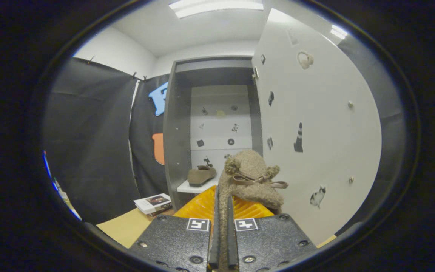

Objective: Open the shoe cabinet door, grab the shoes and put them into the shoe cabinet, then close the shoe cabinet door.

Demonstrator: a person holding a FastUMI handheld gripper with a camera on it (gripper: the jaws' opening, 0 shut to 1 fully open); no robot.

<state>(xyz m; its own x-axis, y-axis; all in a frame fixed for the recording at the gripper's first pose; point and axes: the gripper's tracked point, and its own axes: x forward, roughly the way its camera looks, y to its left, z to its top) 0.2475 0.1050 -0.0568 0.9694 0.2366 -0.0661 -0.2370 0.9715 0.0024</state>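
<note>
My tongs (222, 226) clamp a fuzzy shoe (253, 177) by its edge, carrying it toward the open cabinet (176, 124), where its mate (201, 176) sits shelved.

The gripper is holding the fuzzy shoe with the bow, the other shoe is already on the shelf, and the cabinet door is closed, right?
Not quite. The cabinet door is open, swung out beside the opening, as the gripper view shows. The rest holds: the gripper is shut on the fuzzy shoe with the bow, and the other shoe sits on the shelf.
</note>
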